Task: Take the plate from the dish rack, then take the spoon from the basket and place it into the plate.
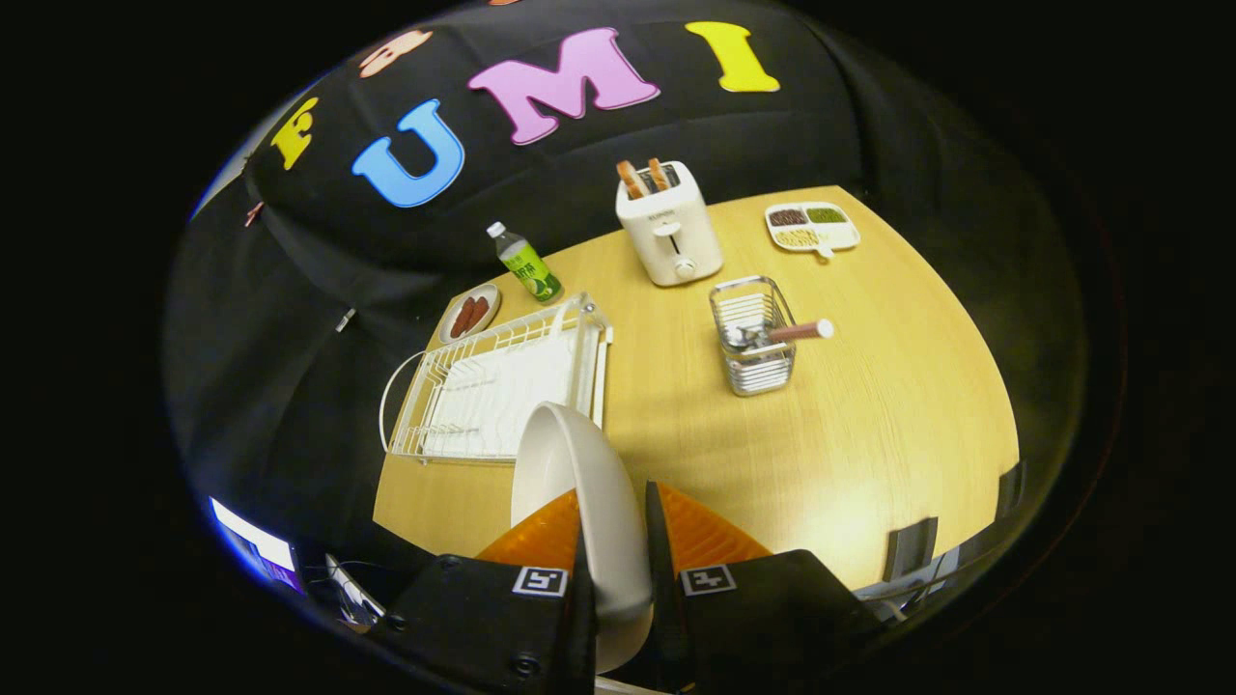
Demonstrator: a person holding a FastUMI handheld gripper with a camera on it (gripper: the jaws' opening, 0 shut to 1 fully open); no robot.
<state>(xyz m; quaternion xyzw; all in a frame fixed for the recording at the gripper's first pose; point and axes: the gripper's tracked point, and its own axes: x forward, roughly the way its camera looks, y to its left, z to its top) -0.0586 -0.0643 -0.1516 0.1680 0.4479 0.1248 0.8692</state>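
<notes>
A small dark brand mark sits on the front of the cream two-slot toaster [669, 235], above its lever, too small to read. The clear plastic bottle with the green label [524, 263] carries print on that label, also too small to make out. Two square black-and-white coded marker tags [539, 581] are fixed on the gripper body behind the fingers, one on each side; they bear patterns, not letters.
</notes>
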